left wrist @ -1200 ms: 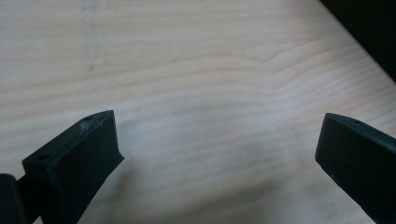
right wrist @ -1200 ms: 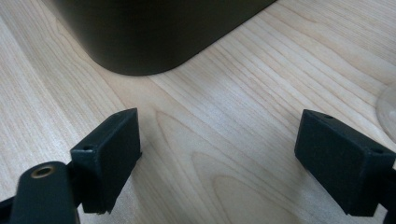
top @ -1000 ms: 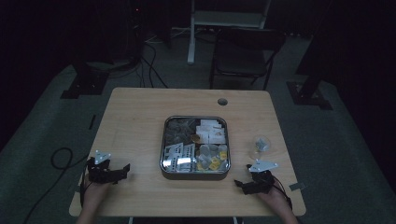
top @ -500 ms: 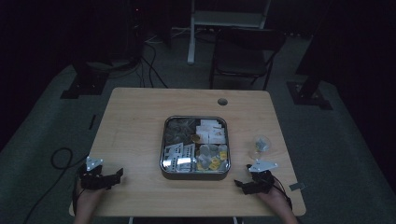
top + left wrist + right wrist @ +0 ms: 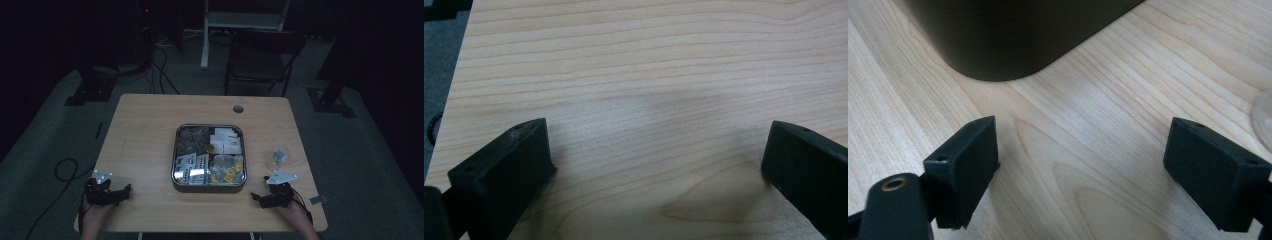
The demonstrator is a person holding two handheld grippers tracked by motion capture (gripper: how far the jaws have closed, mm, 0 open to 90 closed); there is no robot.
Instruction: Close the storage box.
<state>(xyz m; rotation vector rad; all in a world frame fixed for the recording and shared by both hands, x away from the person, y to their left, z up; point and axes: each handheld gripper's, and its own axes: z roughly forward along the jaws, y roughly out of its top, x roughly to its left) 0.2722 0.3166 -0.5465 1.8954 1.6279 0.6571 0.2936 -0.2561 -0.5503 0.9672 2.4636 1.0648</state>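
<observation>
Wooden and pale, the table (image 5: 150,130) carried a square metal tray (image 5: 209,186) at its middle, split into four compartments. The far left compartment held dark pieces, the far right one white packets, the near left one printed black-and-white packets, and the near right one grey and yellow pieces; what they were was too small to tell. A small clear glass (image 5: 279,156) stood to the right of the tray, apart from it, with the right gripper (image 5: 262,198) just nearer the person than it. That gripper lay low at the near right part of the table, beside the tray's near right corner, its fingers (image 5: 965,160) spread wide with nothing between them but bare wood. The left gripper (image 5: 120,192) rested at the near left corner of the table, well apart from the tray, its fingers (image 5: 509,165) likewise spread wide over bare wood.
</observation>
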